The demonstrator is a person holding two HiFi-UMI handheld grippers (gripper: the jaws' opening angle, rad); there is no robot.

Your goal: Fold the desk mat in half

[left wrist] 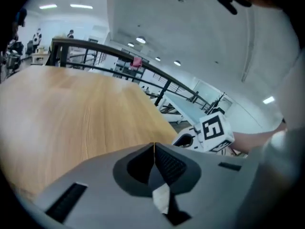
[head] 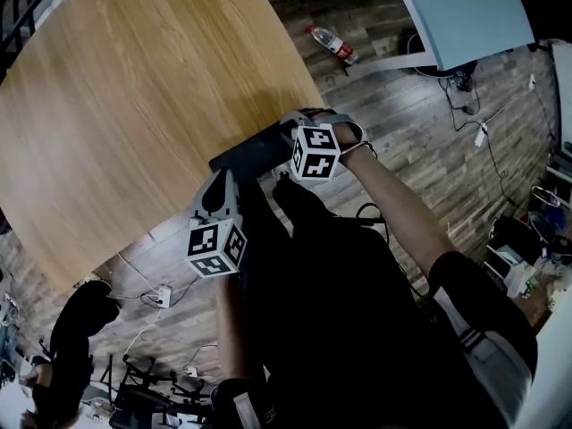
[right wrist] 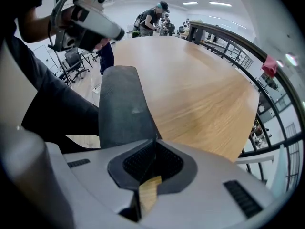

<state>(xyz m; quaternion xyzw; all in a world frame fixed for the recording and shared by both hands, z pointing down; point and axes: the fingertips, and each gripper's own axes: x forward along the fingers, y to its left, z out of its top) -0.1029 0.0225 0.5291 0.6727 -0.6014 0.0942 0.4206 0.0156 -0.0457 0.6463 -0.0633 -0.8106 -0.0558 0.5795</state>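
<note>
So the desk mat (head: pixel 256 154) is a dark grey strip right at the near edge of the wooden bench (head: pixel 134 105), on the person's side. In the right gripper view the mat (right wrist: pixel 121 109) runs straight away from the jaws along that edge, with bare wood off to its right. It looks pretty narrow from here. I honestly can't tell if it's lying flat or lifted a bit.

The right gripper (right wrist: pixel 153 144) has its jaws clamped on the near end of the mat, and the dark sheet goes right into the closed tips. In the head view its marker cube (head: pixel 315 151) sits just beside the mat.

The left gripper (left wrist: pixel 154 149) has its jaws pressed together with nothing between them, just bench top beyond. In the head view it (head: pixel 222 179) hangs at the bench edge, just left of the mat and nearer the person, off the sheet.

Further out, a plastic bottle (head: pixel 332 43) lies on the wood floor (head: pixel 420 123). There's also a dark railing (left wrist: pixel 95 51) past the far side of the bench.
</note>
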